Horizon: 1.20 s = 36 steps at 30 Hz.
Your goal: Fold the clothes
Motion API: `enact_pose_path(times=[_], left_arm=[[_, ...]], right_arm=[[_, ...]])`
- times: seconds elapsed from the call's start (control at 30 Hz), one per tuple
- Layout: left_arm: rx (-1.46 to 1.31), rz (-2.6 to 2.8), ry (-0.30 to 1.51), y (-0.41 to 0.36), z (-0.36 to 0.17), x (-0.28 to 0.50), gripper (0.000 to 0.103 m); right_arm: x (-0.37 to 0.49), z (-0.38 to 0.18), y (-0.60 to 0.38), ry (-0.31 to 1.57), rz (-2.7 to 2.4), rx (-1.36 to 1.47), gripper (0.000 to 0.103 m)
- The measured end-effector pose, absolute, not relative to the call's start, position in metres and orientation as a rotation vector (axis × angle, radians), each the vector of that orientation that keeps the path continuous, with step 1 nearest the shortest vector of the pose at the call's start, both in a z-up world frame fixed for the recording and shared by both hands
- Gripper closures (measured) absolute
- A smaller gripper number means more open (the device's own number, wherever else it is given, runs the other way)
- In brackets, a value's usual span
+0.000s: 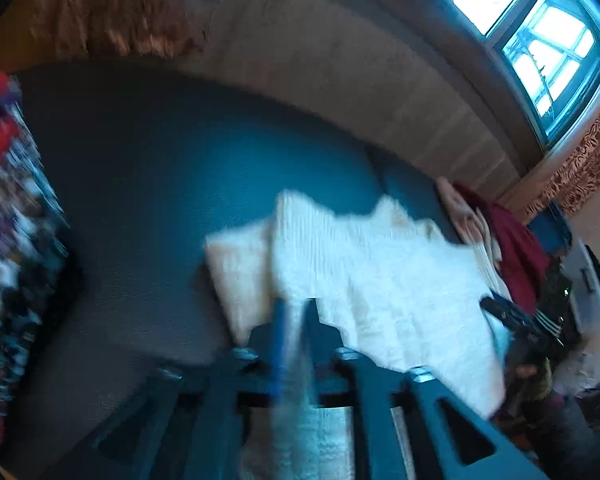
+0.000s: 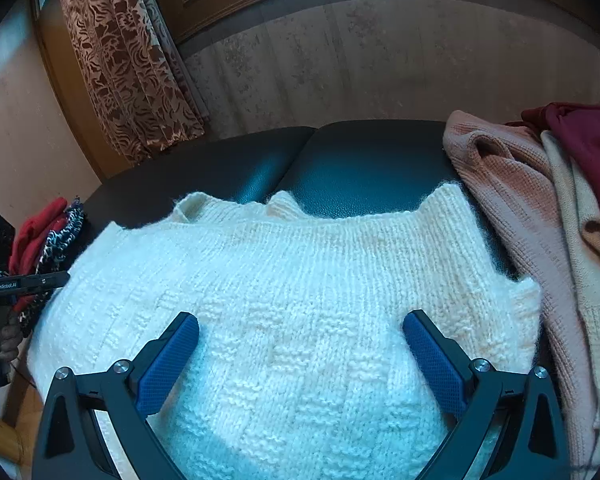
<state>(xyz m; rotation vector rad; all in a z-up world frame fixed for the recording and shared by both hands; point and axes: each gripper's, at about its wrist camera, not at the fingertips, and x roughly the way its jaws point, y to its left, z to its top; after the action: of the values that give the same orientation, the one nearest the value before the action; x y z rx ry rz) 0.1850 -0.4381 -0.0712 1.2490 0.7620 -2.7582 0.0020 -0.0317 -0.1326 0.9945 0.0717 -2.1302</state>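
We saw a dark padded table [image 2: 352, 168] under a window [image 1: 540, 32]. Our left gripper [image 1: 296, 308] pinched the white knit sweater [image 2: 300, 280]; only the right view showed our right gripper [image 2: 300, 328] spread.

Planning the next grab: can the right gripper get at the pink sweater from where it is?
Probably yes. The right gripper is open over the white sweater, holding nothing, and the pink sweater lies uncovered just to its right; only its far side sits under the dark red garment.

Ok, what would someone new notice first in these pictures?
A fluffy cream knitted sweater fills the middle, spread on a dark padded leather surface. The right tongs hover wide open over it, while the left tongs pinch its edge. A pink knitted garment is heaped to the right.
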Motion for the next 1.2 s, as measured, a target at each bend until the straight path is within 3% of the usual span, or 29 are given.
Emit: enact_pose_path(times=[0.1, 0.3, 0.43, 0.53, 0.73, 0.87, 0.9, 0.93, 0.97, 1.0, 1.2], left_arm=[[1.269, -2.619, 0.67, -0.439, -0.083, 0.188, 0.098], [1.275, -2.558, 0.7, -0.438, -0.099, 0.193, 0.096], [1.2, -2.577, 0.83, -0.453, -0.09, 0.203, 0.061], [1.277, -2.579, 0.931, -0.461, -0.096, 0.2, 0.053], [1.311, -2.594, 0.957, -0.459, -0.103, 0.185, 0.047], [1.333, -2.603, 0.973, -0.458, -0.108, 0.176, 0.048], [1.339, -2.606, 0.978, -0.458, -0.109, 0.173, 0.057], [1.345, -2.608, 0.982, -0.458, -0.11, 0.171, 0.077], [1.35, -2.611, 0.986, -0.457, -0.111, 0.168, 0.078], [1.353, -2.613, 0.979, -0.456, -0.111, 0.166, 0.086], [1.328, -2.574, 0.886, -0.462, -0.09, 0.16, 0.09]], right_arm=[[0.002, -0.132, -0.031, 0.066, -2.127, 0.991, 0.0], [0.004, -0.133, -0.032, 0.072, -2.123, 0.985, 0.0], [0.003, -0.133, -0.031, 0.068, -2.124, 0.98, 0.0], [0.003, -0.133, -0.031, 0.066, -2.125, 0.978, 0.0], [0.003, -0.133, -0.032, 0.076, -2.131, 0.976, 0.0], [0.001, -0.133, -0.032, 0.076, -2.127, 0.977, 0.0], [0.001, -0.133, -0.031, 0.074, -2.125, 0.977, 0.0], [0.0, -0.133, -0.031, 0.072, -2.124, 0.977, 0.0], [0.0, -0.132, -0.031, 0.07, -2.123, 0.977, 0.0], [0.0, -0.132, -0.03, 0.068, -2.121, 0.977, 0.0], [-0.004, -0.128, -0.026, 0.048, -2.024, 1.0, 0.0]])
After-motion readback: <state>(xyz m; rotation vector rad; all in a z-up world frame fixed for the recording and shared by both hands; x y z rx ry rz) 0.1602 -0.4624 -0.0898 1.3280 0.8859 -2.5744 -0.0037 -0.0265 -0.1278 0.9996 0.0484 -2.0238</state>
